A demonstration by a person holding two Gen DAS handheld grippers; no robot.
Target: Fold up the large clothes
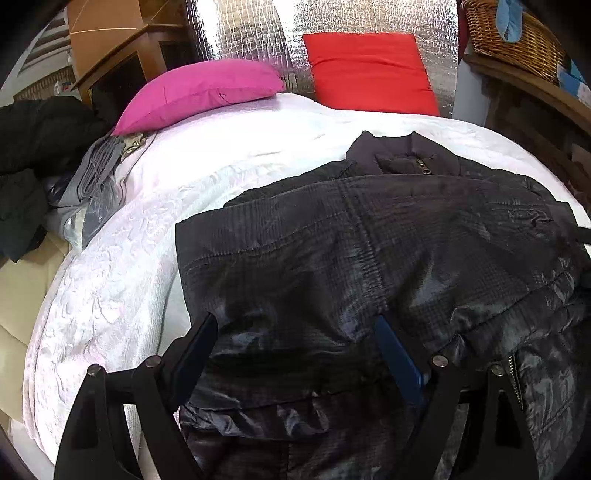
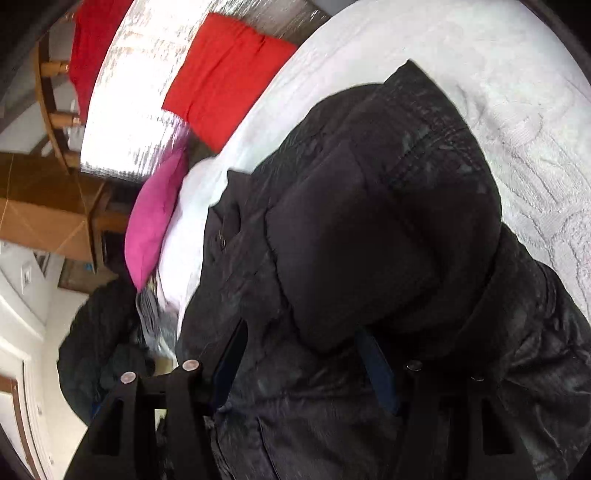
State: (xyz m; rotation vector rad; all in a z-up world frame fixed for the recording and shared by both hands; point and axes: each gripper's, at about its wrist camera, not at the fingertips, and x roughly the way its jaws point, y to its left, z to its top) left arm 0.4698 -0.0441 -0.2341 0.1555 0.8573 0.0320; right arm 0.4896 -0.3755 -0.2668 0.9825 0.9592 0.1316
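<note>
A large black quilted jacket point(image 1: 369, 251) lies spread on the white bedspread point(image 1: 122, 288), its collar and zip pull point(image 1: 421, 162) at the far end. My left gripper point(image 1: 295, 332) is open just above the jacket's near hem, its blue-padded fingers point(image 1: 397, 354) wide apart with fabric between them. In the right wrist view, tilted sideways, the jacket point(image 2: 369, 229) fills the frame with a sleeve or flap bulging up. My right gripper point(image 2: 303, 343) is open, its fingers point(image 2: 376, 365) spread on either side of the fabric.
A pink pillow point(image 1: 199, 92) and a red pillow point(image 1: 369, 70) lie at the head of the bed against a silver foil wall. Dark clothes point(image 1: 37, 155) and grey folded cloth point(image 1: 96, 173) are piled at the left edge. A wicker basket point(image 1: 513, 33) stands on a shelf at right.
</note>
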